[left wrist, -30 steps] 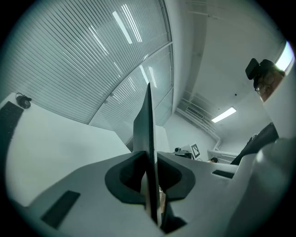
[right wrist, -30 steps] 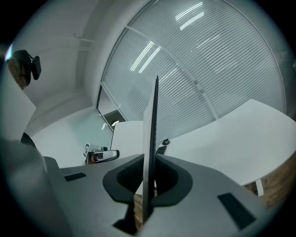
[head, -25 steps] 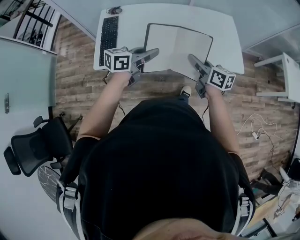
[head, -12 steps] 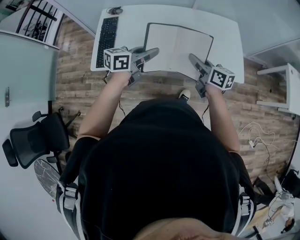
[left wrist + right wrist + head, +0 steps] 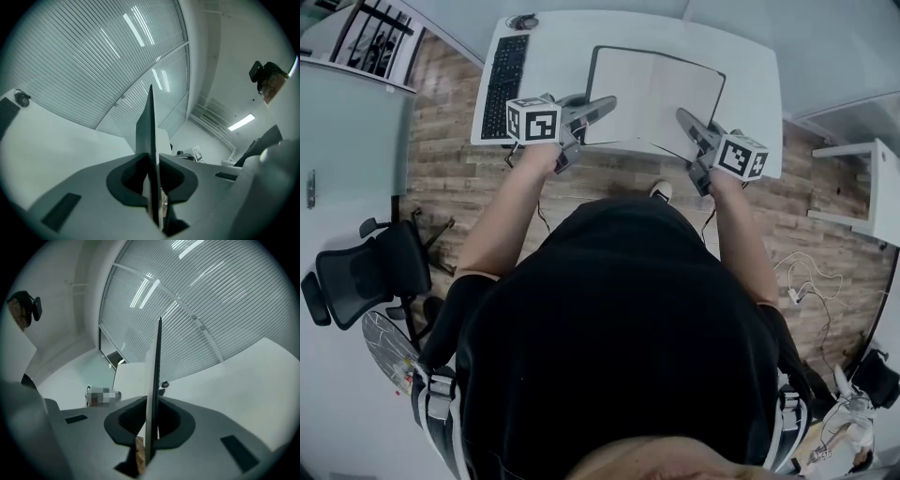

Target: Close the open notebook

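Worktop (image 5: 562, 56) and keyboard (image 5: 506, 84) had drifted slightly leftward in the head view since the earlier frame, yet both grippers kept their places at the near edge of the notebook (image 5: 656, 94). It lay spread open on the worktop, just right of the keyboard, both pale pages facing up. The left gripper (image 5: 609, 103) had its jaws nearly together, pinched on the thin left edge; the right gripper (image 5: 682, 116) gripped the right edge likewise. By my reckoning the closing had barely begun: grips taken, neither half looking raised, one side yet to swing over the other.
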Demonstrator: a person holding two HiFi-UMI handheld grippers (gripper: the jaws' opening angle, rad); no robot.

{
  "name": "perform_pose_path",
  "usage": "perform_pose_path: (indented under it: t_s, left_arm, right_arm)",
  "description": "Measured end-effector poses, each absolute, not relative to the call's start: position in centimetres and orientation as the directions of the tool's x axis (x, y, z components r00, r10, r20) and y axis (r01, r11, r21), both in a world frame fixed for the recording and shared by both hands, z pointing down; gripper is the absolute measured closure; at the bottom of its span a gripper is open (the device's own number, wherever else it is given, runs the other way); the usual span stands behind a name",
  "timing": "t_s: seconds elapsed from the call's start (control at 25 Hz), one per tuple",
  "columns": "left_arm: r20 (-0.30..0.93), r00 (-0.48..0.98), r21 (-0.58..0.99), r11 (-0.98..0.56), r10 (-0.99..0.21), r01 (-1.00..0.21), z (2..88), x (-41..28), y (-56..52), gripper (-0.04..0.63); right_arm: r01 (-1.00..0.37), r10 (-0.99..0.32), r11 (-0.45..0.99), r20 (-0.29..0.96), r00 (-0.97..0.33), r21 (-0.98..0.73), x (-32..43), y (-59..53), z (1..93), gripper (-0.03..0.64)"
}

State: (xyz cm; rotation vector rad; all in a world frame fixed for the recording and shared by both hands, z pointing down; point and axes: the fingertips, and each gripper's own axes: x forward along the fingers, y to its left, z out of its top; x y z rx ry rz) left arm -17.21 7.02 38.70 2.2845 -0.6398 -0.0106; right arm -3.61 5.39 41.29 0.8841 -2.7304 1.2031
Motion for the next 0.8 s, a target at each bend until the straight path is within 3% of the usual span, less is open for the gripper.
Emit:
perform_pose_path:
  t_s: [0.8]
  left_arm:
    - [0.201,0.851,0.681,-0.555,-0.485,-0.477,39.7,-9.1,-0.6,0.545]
  right_arm:
    - [-0.476,-0.457,0.539,0.233,-0.858,-0.695,4.6,-2.5,42.6,0.555]
